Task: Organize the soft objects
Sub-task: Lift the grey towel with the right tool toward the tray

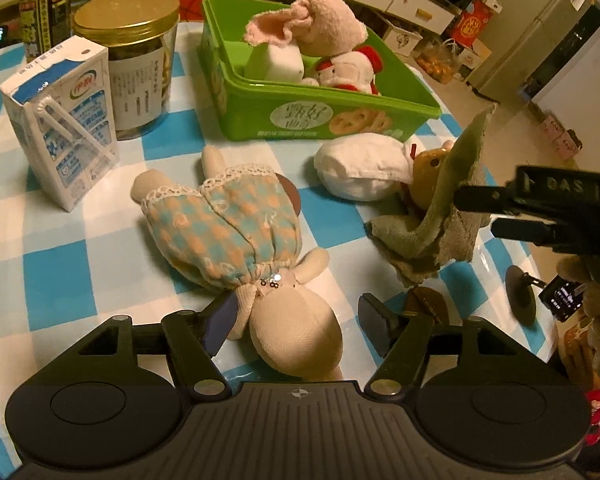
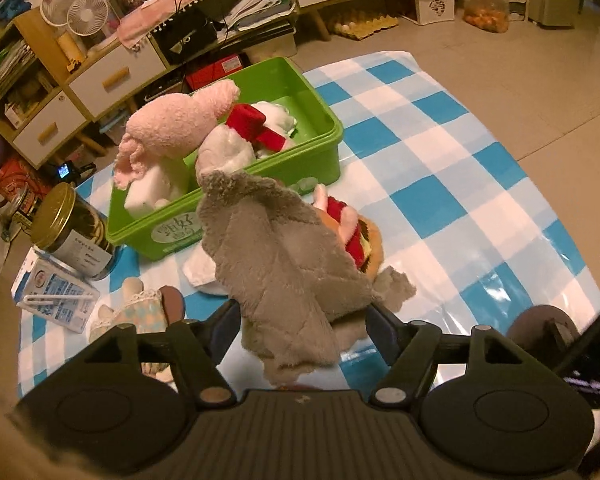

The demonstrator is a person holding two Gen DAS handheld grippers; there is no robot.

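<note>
While lying on the blue-and-white checked tablecloth, cream rag doll in pastel checked dress sits between parted left gripper jaws | right gripper jaws apart around the grey plush cloth, grip unclear | green plastic box holds pink plush toy.

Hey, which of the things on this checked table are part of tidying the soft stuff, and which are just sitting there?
Part of the job: green bin; pink plush and red-and-white plush inside it; doll in the checked dress; grey cloth; white cushion; brown plush.

Just lying about: milk carton; gold-lidded jar; printed can.
</note>
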